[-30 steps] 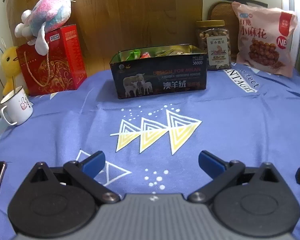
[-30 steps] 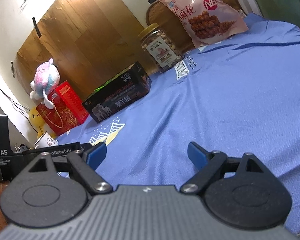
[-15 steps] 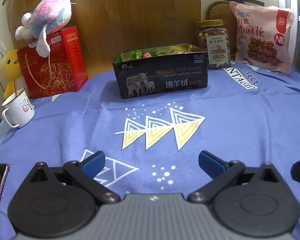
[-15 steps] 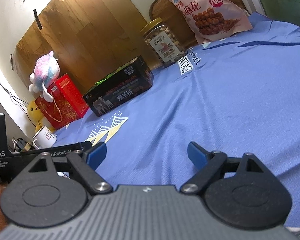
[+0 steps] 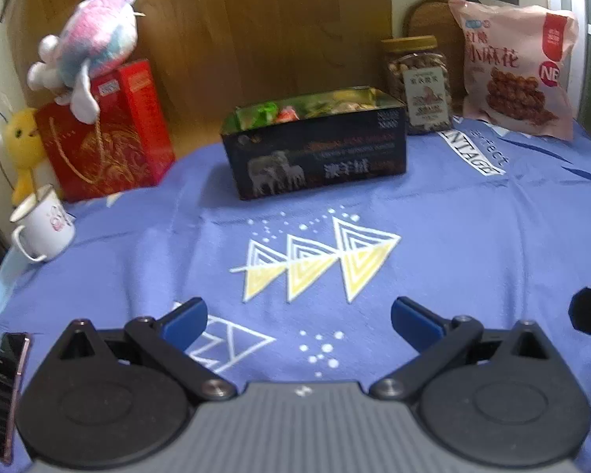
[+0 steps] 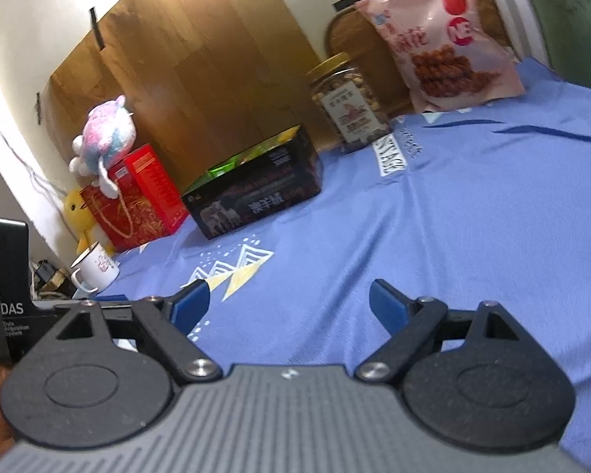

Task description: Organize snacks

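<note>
A dark open-topped box [image 5: 319, 157] with sheep printed on its side stands at the back of the blue cloth, with several wrapped snacks inside; it also shows in the right wrist view as the same box [image 6: 256, 193]. To its right stand a jar of nuts [image 5: 417, 86] [image 6: 350, 102] and a pink snack bag [image 5: 516, 71] [image 6: 445, 43] leaning on the wall. My left gripper [image 5: 295, 315] hovers open over the near cloth, well short of the box. My right gripper [image 6: 287, 301] is open too, nothing between its fingers.
A red gift box [image 5: 102, 138] topped by a plush toy [image 5: 90, 47] stands at the back left, with a yellow chick toy [image 5: 23, 146] and a white mug [image 5: 43, 224] beside it. A phone [image 5: 4, 390] lies at the cloth's left edge. Wooden boards line the wall.
Both views have shifted slightly: the box, jar and bag sit lower and more level in the right wrist view as that gripper rose and rolled. Jaws stay wide apart.
</note>
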Action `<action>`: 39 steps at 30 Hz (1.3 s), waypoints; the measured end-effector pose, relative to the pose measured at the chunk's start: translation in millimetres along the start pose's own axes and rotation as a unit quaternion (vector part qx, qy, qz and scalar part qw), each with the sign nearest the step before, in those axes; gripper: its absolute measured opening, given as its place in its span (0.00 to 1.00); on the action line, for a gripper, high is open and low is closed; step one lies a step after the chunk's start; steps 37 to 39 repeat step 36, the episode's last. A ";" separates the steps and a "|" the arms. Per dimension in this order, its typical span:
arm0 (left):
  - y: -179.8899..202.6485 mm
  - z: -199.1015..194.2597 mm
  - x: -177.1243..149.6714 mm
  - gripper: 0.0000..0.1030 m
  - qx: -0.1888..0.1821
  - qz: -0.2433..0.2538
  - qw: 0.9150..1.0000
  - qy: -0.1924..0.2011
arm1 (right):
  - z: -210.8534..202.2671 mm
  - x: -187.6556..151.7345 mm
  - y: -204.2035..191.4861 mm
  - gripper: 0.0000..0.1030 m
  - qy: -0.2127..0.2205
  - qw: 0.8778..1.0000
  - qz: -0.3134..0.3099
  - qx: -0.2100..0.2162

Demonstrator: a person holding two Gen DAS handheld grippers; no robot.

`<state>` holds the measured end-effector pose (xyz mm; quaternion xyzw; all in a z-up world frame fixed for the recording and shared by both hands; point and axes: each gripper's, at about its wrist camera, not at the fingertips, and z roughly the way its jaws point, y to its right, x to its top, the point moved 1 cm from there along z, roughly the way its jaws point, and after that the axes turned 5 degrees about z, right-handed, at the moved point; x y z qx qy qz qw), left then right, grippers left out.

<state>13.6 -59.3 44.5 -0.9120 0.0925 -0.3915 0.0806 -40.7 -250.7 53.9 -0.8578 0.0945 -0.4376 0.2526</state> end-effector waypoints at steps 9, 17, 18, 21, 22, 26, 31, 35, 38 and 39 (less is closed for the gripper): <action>3.2 0.0 -2.0 1.00 0.013 0.007 1.000 0.002 | 2.9 0.0 0.0 0.88 0.004 1.000 0.007 0.001; 4.7 -2.6 4.3 1.00 0.003 -0.001 1.000 0.005 | 1.0 0.7 -2.1 0.88 0.009 1.000 0.005 -0.003; 4.4 -2.4 4.7 1.00 0.003 -0.002 1.000 0.005 | 0.7 0.9 -2.6 0.88 0.010 1.000 0.004 -0.003; 3.6 -1.3 5.9 1.00 0.005 -0.004 1.000 0.005 | 0.7 1.5 -2.7 0.88 0.012 1.000 0.004 -0.002; 2.9 -0.8 6.3 1.00 0.005 -0.005 1.000 0.004 | 0.5 1.4 -2.5 0.88 0.013 1.000 0.004 -0.002; 1.7 0.3 6.9 1.00 0.006 -0.008 1.000 0.005 | 1.6 1.3 -2.4 0.88 0.013 1.000 0.005 -0.002; 2.4 0.2 7.7 1.00 -0.006 -0.010 1.000 0.012 | 3.1 0.9 -1.6 0.88 0.011 1.000 0.004 -0.004; 3.0 -6.5 9.5 1.00 -0.020 -0.011 0.999 0.034 | 2.8 1.0 -1.2 0.88 0.014 1.000 0.004 -0.007; 3.1 -6.3 10.3 1.00 -0.024 -0.011 0.999 0.036 | 2.6 1.1 -1.7 0.88 0.015 1.000 0.001 -0.008; 3.1 -6.3 10.3 1.00 -0.024 -0.011 0.999 0.036 | 2.6 1.1 -1.7 0.88 0.015 1.000 0.001 -0.008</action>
